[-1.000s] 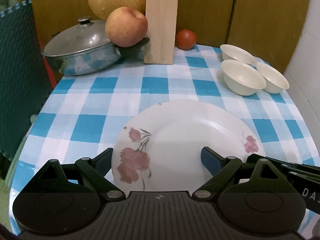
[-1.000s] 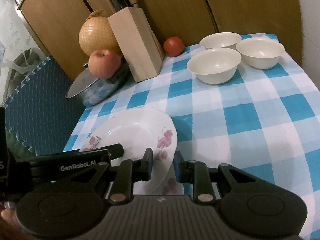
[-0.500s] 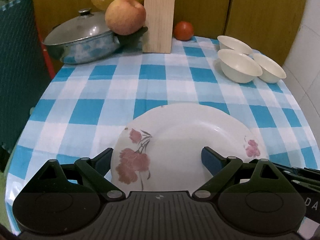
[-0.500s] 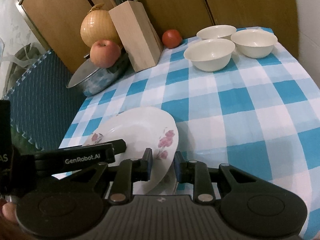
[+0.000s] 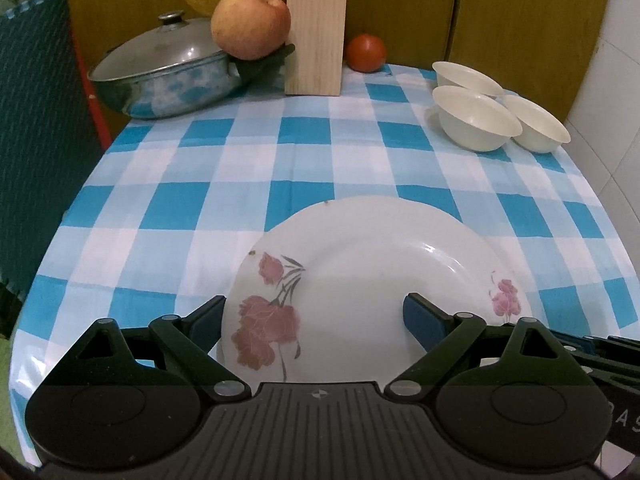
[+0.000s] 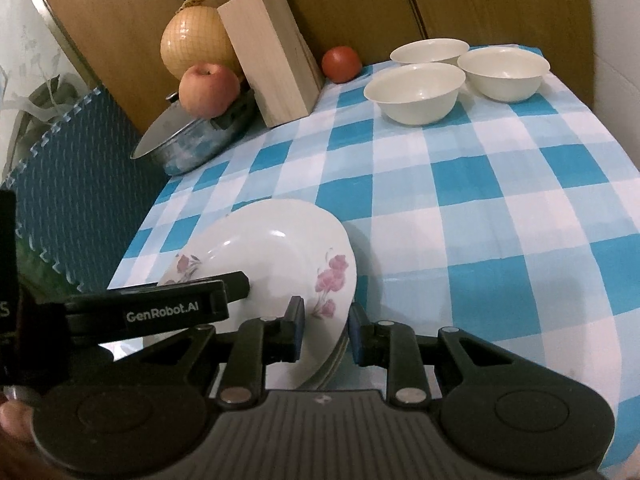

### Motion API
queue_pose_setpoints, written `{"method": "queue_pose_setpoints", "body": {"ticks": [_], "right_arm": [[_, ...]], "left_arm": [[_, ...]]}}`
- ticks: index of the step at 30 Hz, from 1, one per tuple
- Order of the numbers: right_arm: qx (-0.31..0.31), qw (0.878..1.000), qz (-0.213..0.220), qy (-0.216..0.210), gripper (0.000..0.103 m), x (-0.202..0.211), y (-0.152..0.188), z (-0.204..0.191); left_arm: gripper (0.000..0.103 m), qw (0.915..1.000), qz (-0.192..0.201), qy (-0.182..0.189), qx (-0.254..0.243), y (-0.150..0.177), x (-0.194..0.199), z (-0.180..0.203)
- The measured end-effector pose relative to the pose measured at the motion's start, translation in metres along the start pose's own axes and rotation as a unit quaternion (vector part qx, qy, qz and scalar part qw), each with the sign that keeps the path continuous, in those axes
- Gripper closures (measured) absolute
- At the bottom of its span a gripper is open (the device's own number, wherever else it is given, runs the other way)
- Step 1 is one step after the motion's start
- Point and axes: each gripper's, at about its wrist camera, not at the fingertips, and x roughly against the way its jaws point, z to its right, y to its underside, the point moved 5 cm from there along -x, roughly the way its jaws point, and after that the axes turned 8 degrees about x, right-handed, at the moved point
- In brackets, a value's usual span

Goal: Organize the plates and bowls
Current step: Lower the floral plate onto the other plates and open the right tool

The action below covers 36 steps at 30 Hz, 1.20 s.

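Right tongs (image 6: 325, 330) angled down, pinching plate (image 6: 280, 252) rim; left tongs (image 5: 314, 318) spread wide.

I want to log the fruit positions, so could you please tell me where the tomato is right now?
The tomato sits at the far edge of the checked tablecloth against the wooden cabinet, just right of the knife block and left of the three bowls.

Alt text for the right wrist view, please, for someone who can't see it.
The right gripper is closed on the near rim of a floral plate, tilting it up off a blue checked tablecloth, with the left gripper reaching over the plate. Three white bowls sit at the far side, beside a tomato, knife block, apple and lidded pot.
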Motion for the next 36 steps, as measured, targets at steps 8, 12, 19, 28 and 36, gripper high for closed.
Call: {"method": "queue_pose_setpoints", "body": {"ticks": [8, 12, 19, 28, 36], "right_arm": [[0.013, 1.000, -0.004, 0.005, 0.078, 0.001, 0.005, -0.004], [0.016, 1.000, -0.006, 0.006, 0.078, 0.001, 0.005, -0.004], [0.035, 0.999, 0.002, 0.014, 0.077, 0.005, 0.007, -0.010], [0.034, 0.999, 0.014, 0.024, 0.077, 0.009, 0.004, -0.006], [0.020, 0.999, 0.022, 0.027, 0.077, 0.012, -0.002, 0.002]], "left_arm": [[0.005, 1.0000, 0.001, -0.003, -0.003, 0.001, 0.000, 0.000], [0.005, 1.0000, 0.003, -0.005, -0.003, 0.003, 0.001, 0.001], [0.005, 0.9999, -0.001, -0.013, -0.004, 0.004, -0.001, 0.000], [0.005, 0.9999, -0.003, -0.013, -0.002, 0.002, 0.000, -0.001], [0.006, 0.9999, 0.002, -0.009, 0.009, -0.004, 0.003, -0.003]]}}
